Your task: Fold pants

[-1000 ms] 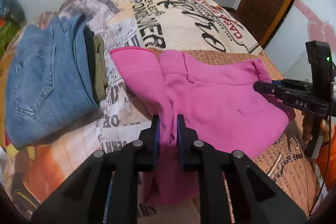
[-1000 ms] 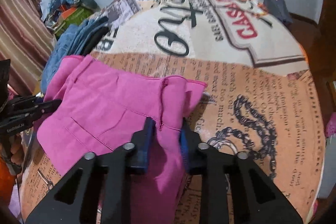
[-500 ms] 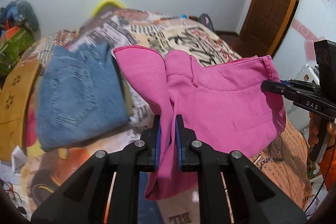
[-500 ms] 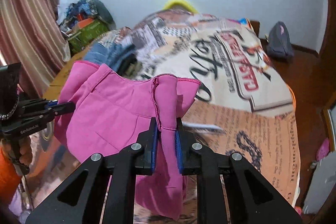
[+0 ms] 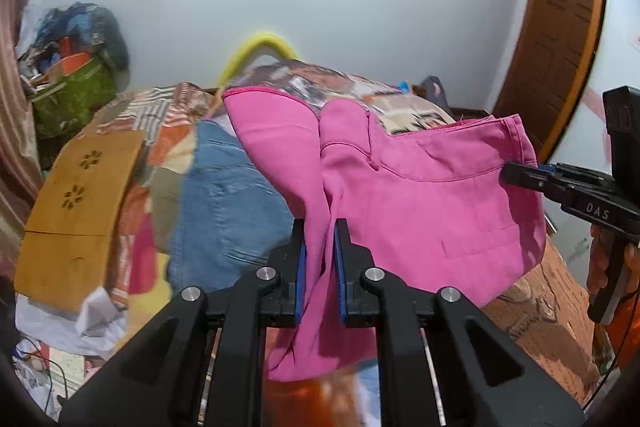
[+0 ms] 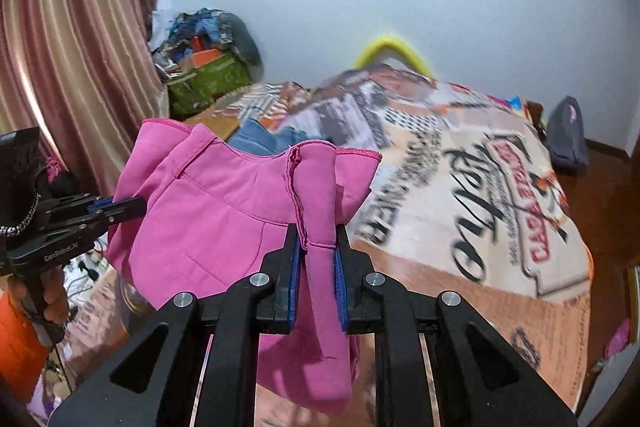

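Note:
The pink pants (image 5: 420, 203) hang in the air above the bed, stretched between my two grippers. My left gripper (image 5: 320, 239) is shut on one bunched end of the fabric. My right gripper (image 6: 318, 247) is shut on the other end, near the waistband seam. The pants also show in the right wrist view (image 6: 224, 227). The right gripper shows at the right edge of the left wrist view (image 5: 508, 179), and the left gripper at the left of the right wrist view (image 6: 136, 205). The pants' lower part droops below the jaws.
The bed (image 6: 460, 195) has a printed newspaper-style cover. Folded blue jeans (image 5: 228, 203) lie on it at the left. A wooden board (image 5: 76, 203) and a green bag of clutter (image 5: 72, 95) stand at the left. A wooden door (image 5: 560, 27) is at the right.
Both grippers have lifted the pink pants off the bed and tilted upward, so the wall and its screen now show. The pants hang free between them.

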A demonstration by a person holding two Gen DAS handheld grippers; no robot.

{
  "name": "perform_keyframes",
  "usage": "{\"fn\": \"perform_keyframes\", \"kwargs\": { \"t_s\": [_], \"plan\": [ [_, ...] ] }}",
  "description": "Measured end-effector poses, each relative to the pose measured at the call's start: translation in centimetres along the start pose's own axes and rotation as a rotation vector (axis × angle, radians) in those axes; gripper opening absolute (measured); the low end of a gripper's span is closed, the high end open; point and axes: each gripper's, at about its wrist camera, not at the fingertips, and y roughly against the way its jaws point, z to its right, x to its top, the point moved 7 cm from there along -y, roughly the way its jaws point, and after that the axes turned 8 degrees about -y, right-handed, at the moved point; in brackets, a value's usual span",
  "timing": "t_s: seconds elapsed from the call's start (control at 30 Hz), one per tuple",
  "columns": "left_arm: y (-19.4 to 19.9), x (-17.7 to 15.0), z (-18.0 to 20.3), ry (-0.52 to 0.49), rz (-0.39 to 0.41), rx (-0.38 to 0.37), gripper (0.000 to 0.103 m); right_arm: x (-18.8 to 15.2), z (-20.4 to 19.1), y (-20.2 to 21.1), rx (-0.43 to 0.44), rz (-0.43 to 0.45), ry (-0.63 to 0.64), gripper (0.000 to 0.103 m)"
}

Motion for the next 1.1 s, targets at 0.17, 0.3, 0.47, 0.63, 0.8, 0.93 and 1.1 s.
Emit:
{"fn": "perform_keyframes", "kwargs": {
  "t_s": [0.17,0.3,0.47,0.63,0.8,0.93,1.1],
  "plan": [
    [-0.1,0.6,-4.2,0.036,0.012,0.041,0.012,1.6,-2.7,-2.9,0.030,0.010,0.030,0.013],
    [-1.3,0.6,-6.7,0.056,0.004,0.060,0.012,2.3,-4.4,-5.2,0.039,0.016,0.048,0.013],
    [-3.9,0.1,-9.5,0.094,-0.022,0.073,0.012,3.1,-5.2,-8.7,0.046,0.005,0.058,0.013],
    [-7.2,-1.2,-11.3,0.107,-0.067,0.090,0.012,3.0,-5.2,-12.3,0.051,-0.022,0.049,0.013],
    [-10.7,-3.1,-12.6,0.109,-0.130,0.102,0.012,2.1,-4.6,-15.9,0.046,-0.068,0.047,0.013],
    [-13.2,-4.9,-13.6,0.123,-0.191,0.115,0.016,1.0,-3.8,-18.3,0.040,-0.116,0.039,0.014],
    [-13.3,-5.5,-14.8,0.152,-0.187,0.158,0.042,0.8,-3.2,-19.3,0.014,-0.164,0.053,0.021]
  ]
}}
